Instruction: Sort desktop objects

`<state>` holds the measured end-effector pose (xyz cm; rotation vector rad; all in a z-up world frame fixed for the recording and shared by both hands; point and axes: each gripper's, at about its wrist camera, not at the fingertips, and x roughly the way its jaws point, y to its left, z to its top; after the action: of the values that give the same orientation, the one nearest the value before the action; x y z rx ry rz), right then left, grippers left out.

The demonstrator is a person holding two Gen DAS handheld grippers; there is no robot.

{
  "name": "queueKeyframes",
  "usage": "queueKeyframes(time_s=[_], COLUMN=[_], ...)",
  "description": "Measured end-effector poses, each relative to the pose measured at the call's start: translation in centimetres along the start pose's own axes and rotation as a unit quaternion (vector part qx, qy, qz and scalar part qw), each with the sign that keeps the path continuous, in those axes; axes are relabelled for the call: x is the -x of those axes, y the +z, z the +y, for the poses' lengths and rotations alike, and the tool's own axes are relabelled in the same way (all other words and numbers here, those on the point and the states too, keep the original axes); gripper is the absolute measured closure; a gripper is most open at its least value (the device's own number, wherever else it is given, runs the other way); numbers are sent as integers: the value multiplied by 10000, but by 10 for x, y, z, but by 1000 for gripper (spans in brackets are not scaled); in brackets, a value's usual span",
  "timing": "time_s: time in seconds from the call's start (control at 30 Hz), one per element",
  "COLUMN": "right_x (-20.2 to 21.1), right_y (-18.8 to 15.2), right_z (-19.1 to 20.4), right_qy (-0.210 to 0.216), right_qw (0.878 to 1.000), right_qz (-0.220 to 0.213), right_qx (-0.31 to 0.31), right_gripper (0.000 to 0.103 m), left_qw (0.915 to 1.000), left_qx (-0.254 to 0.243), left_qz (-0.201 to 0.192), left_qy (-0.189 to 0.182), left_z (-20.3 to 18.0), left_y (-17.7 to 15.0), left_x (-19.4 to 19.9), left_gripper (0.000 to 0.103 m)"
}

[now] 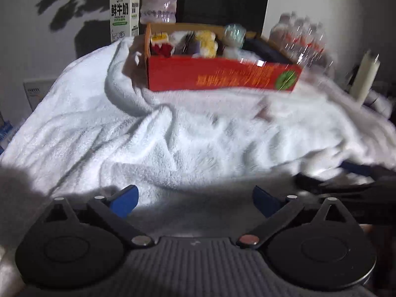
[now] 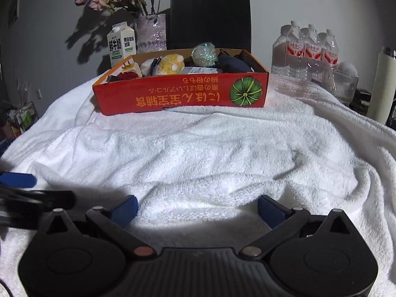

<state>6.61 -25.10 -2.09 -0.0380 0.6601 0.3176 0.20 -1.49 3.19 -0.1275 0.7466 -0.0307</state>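
Observation:
A red cardboard box [image 2: 173,96] stands at the back of a table covered by a white towel [image 2: 210,153]; it also shows in the left wrist view [image 1: 217,78]. It holds several small items, among them a yellow plush toy [image 2: 170,64], a crumpled clear wrapper [image 2: 205,53] and a dark pouch [image 2: 232,63]. My left gripper [image 1: 195,201] is open and empty, low over the towel's near part. My right gripper [image 2: 196,209] is open and empty, low over the near towel. The left gripper's blue fingertip [image 2: 18,179] shows at the right wrist view's left edge.
A milk carton [image 2: 121,43], a vase of dried flowers [image 2: 151,33] and a black paper bag [image 2: 210,16] stand behind the box. A pack of water bottles [image 2: 307,52], a glass jar [image 2: 342,81] and a white roll [image 2: 382,86] stand at the right.

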Motion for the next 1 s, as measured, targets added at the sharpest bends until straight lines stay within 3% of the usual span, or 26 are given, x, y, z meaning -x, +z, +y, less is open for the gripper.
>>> queueKeyframes(time_s=[0.07,0.1,0.23,0.4,0.5,0.6,0.7,0.87,0.93,1.0], right_x=[-1,-1,-1,-1,-1,-1,-1,-1,-1,-1], right_y=[0,0,0,0,0,0,0,1,1,0], right_z=[0,1,2,2,2,2,2,1,1,1], right_qy=[-2,-22,-31,-30,-27,-35,-29,-17,-20,-19], right_qw=[10000,10000,10000,10000,10000,10000,10000,10000,10000,10000], right_qz=[8,17,23,23,22,24,24,21,21,21], right_qx=[7,33,39,36,31,41,38,18,24,23], right_gripper=[0,0,0,0,0,0,0,0,0,0], left_qw=[9991,9989,9982,9995,9973,9933,9932,9981,9985,9983], left_qx=[-12,-92,-246,3,-175,-288,-302,-65,-44,-80], left_qz=[-289,-381,-403,-304,-707,-1104,-940,-446,-266,-339], left_qy=[-310,-258,376,30,70,207,613,424,470,474], left_z=[7,7,6,3,-7,-12,-11,-4,-5,-7], left_y=[2,2,-10,-21,-22,-23,-21,-12,-8,-10], left_x=[33,45,69,87,99,78,26,-39,-51,-50], left_gripper=[0,0,0,0,0,0,0,0,0,0])
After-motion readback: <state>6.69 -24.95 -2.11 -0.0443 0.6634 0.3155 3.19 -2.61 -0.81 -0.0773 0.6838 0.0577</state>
